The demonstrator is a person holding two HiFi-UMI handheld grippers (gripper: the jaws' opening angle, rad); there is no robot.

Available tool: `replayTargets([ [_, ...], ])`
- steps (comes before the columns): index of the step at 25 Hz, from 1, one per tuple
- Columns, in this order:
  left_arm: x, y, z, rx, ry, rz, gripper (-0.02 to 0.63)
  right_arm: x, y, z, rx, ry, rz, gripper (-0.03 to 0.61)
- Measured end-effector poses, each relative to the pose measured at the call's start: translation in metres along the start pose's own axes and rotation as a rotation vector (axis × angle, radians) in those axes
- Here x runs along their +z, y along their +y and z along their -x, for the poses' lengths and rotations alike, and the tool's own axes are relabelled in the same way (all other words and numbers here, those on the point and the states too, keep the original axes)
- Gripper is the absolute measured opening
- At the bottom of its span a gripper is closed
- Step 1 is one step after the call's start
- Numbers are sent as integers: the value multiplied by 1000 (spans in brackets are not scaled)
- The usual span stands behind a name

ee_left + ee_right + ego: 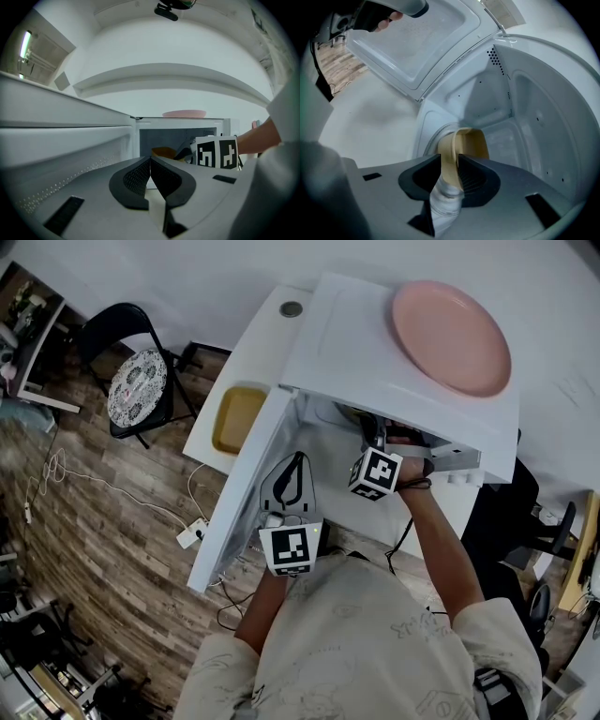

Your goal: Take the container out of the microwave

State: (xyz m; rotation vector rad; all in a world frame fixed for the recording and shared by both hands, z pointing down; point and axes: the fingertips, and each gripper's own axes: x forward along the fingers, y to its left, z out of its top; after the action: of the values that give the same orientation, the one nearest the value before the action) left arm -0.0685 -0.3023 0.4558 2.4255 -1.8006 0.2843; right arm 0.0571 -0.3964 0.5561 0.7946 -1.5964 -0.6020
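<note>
The white microwave (366, 343) stands open, its door (246, 493) swung out to the left. Inside sits a tan container (471, 142), which also peeks out as a yellowish patch in the left gripper view (162, 152). My right gripper (450, 158) reaches into the cavity, its two pads on either side of the container's near wall and pressed against it. In the head view the right gripper (373, 433) is at the microwave's mouth. My left gripper (150, 160) hangs in front of the open door (61, 140), jaws together with nothing between them.
A pink plate (451, 335) lies on top of the microwave. A yellow tray (238, 418) rests on the white counter to the left. A black folding chair (137, 385) stands on the wooden floor, with cables trailing beside it.
</note>
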Motion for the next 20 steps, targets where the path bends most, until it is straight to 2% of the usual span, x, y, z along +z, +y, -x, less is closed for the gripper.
replayTargets([
  [10, -2, 0, 0, -1, 6, 10, 9, 3, -5, 2, -26, 2, 36, 63],
  [20, 0, -3, 3, -7, -1, 3, 9, 4, 1, 6, 8, 9, 30, 44],
])
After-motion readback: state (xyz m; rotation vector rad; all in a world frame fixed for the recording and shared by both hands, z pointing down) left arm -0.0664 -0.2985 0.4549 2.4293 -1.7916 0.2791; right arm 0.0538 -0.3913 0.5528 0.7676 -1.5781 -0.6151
